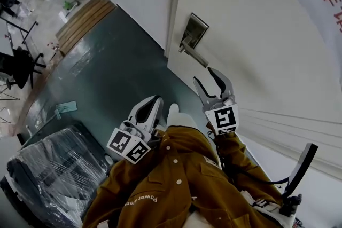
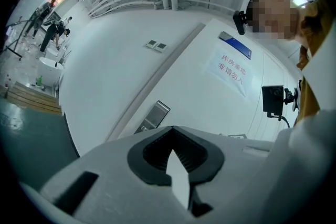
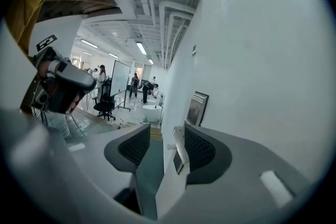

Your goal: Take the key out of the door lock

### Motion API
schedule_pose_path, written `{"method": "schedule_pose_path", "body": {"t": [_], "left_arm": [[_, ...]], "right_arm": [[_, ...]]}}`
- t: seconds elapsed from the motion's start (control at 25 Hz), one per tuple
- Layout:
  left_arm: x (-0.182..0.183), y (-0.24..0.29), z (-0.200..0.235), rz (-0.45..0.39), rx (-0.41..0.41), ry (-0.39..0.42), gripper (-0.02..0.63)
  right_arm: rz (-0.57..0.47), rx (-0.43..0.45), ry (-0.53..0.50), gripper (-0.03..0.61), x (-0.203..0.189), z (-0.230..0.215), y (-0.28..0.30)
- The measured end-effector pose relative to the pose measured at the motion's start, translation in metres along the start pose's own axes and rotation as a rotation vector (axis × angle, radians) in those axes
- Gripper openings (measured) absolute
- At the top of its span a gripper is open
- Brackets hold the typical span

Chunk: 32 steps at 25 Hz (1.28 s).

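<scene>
The key [image 3: 169, 147], apparently the small stub beside the door handle [image 1: 193, 53], is sitting between the right gripper's [image 3: 165, 134] spread jaws; pinch it squarely, pulling straight out. The left gripper [image 2: 172, 136] is hanging pressed together, empty.
</scene>
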State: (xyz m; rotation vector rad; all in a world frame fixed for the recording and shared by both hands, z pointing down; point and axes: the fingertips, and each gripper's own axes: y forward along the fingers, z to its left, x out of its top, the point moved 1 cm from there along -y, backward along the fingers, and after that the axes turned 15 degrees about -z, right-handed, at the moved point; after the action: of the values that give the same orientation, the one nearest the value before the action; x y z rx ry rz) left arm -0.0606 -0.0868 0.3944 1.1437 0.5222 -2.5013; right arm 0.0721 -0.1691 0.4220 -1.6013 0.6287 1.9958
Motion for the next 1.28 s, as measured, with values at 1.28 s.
{"method": "schedule_pose_path", "body": {"t": [1.28], "left_arm": [[-0.095,0.121,0.140,0.071,0.131,-0.654,0.144]], "right_arm": [[0.175,-0.044,-0.035,0.146,-0.078,-0.036,0.041]]}}
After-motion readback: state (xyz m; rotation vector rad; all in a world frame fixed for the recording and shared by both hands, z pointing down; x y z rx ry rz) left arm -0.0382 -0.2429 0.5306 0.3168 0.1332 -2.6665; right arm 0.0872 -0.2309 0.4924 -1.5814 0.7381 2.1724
